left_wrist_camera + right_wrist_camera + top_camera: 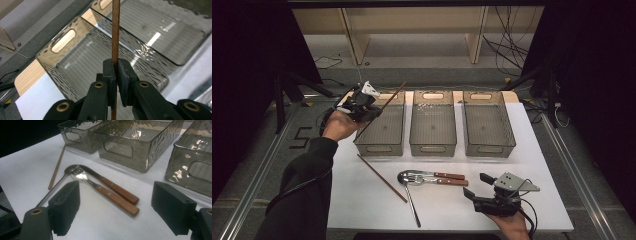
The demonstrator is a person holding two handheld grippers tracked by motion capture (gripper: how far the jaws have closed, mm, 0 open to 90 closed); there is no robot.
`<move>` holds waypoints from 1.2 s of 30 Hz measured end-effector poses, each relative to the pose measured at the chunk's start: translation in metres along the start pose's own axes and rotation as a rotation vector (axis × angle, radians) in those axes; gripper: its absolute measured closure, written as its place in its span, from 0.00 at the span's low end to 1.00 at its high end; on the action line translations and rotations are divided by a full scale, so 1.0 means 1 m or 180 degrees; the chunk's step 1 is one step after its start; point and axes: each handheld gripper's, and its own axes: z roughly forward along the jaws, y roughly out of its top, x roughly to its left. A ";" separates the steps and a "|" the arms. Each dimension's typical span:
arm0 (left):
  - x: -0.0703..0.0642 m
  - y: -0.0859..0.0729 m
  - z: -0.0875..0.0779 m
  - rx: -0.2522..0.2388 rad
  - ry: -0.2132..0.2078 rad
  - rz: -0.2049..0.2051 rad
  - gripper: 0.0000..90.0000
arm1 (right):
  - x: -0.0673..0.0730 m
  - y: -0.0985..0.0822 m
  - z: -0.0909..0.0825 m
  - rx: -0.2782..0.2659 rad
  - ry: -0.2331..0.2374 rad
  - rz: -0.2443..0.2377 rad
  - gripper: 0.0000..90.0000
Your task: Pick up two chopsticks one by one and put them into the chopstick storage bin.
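Your left gripper (pixel 363 106) has its jaws pinched tight on a brown chopstick (pixel 387 103), gripping it partway along the shaft, so a long stretch sticks out past the jaws. It sits over the near-left corner of the left bin (pixel 381 126), with the stick slanting up to the far right across it. My guess is you're sorting cutlery into the bins, and this stick is headed for that left one.

The grip is what I'd worry about. Those pads hold a thin round stick on a narrow line, so it can swivel or slide if you tilt your hand quickly. And if you let go while it's angled like that, one end could catch the bin wall and the stick ends up propped on the rim or tips out onto the table.

Your right gripper (pixel 486 191) hovers low at the near right with its jaws spread wide and nothing between them. Just to its left lie two wooden-handled pieces (pixel 117 194) whose heads overlap a spoon (pixel 410 193), so grabbing one will probably drag the others.

The second chopstick (pixel 382 178) lies flat on the white table (pixel 362 210), near left, hard to get jaws under. The middle bin (pixel 433 125) and right bin (pixel 488 124) look empty.
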 end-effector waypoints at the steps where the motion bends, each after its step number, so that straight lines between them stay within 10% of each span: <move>1: 0.001 0.001 0.002 -0.0022 0.0017 -0.0032 0.94 | 0.000 0.000 0.000 -0.0001 0.0002 0.0006 0.26; 17: 0.017 -0.004 0.023 -0.0149 0.0083 -0.0384 0.94 | 0.000 0.000 -0.001 -0.0009 0.0011 0.0000 0.26; 36: 0.022 -0.022 0.051 0.0072 0.0118 -0.0613 0.94 | 0.001 0.000 -0.001 -0.0006 0.0017 0.0003 0.27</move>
